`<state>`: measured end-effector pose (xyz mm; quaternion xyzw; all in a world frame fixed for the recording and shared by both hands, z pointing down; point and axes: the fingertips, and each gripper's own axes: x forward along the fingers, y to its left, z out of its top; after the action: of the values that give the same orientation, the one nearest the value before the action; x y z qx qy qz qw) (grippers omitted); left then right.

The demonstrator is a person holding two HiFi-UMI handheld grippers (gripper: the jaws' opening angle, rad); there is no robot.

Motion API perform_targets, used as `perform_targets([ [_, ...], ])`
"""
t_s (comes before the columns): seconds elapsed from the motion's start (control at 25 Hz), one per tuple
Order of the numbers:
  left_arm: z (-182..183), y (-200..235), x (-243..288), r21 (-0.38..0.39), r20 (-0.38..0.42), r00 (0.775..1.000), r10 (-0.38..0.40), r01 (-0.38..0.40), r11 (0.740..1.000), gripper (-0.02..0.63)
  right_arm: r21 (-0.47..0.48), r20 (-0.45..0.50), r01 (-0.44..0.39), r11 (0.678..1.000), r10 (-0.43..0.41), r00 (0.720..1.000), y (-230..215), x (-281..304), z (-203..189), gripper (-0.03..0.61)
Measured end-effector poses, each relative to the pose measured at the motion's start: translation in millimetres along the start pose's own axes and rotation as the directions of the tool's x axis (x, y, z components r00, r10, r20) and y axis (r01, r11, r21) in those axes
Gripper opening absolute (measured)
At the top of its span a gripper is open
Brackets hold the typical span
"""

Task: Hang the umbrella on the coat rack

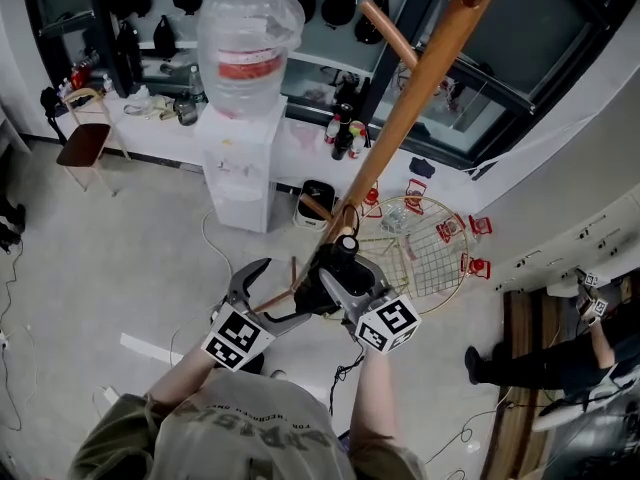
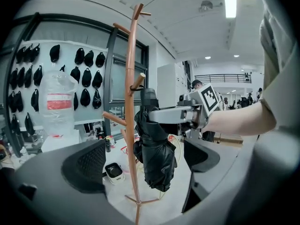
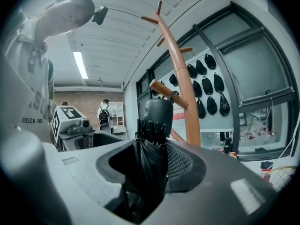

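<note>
The wooden coat rack point(image 1: 410, 98) rises on a slant from the floor in the head view, and stands upright in the left gripper view point(image 2: 130, 107). A folded black umbrella point(image 2: 153, 151) hangs beside its pole. My right gripper point(image 1: 335, 268) is shut on the umbrella just below the handle point(image 3: 158, 114). A thin strap point(image 3: 174, 96) from the handle loops over a short peg point(image 3: 161, 90) of the rack. To the left, my left gripper point(image 1: 285, 288) stands open and holds nothing, a short way from the umbrella, its jaws facing it.
A white water dispenser point(image 1: 240, 158) with a big bottle stands behind the rack. A small white bin point(image 1: 318, 203) and a round wire basket point(image 1: 425, 253) lie by the rack's base. A chair point(image 1: 85, 143) is far left. A person point(image 1: 560, 363) stands at the right.
</note>
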<state>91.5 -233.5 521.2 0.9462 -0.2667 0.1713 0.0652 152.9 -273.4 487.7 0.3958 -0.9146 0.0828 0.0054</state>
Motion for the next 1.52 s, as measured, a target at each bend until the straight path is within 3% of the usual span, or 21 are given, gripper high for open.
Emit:
perform_targets([
  [0.6,28.3,14.8,-5.1,-0.008,0.071,0.995,0.063,-0.062,0.998,0.499,0.016,-0.05,0.079,0.997,-0.078,0.996,-30.8,20.3,-34.9,0.177],
  [1.2,38.1,31.5,-6.8,-0.021,0.124,0.982,0.143,-0.141,0.99,0.497,-0.07,-0.079,0.244,0.967,-0.249,0.965,-60.1,35.9,-76.2,0.19],
  [1.52,47.9,36.6,-8.3,-0.002,0.153,0.97,0.188,-0.19,0.982,0.497,-0.088,-0.074,0.273,0.958,-0.279,0.957,-65.9,41.1,-82.2,0.198],
])
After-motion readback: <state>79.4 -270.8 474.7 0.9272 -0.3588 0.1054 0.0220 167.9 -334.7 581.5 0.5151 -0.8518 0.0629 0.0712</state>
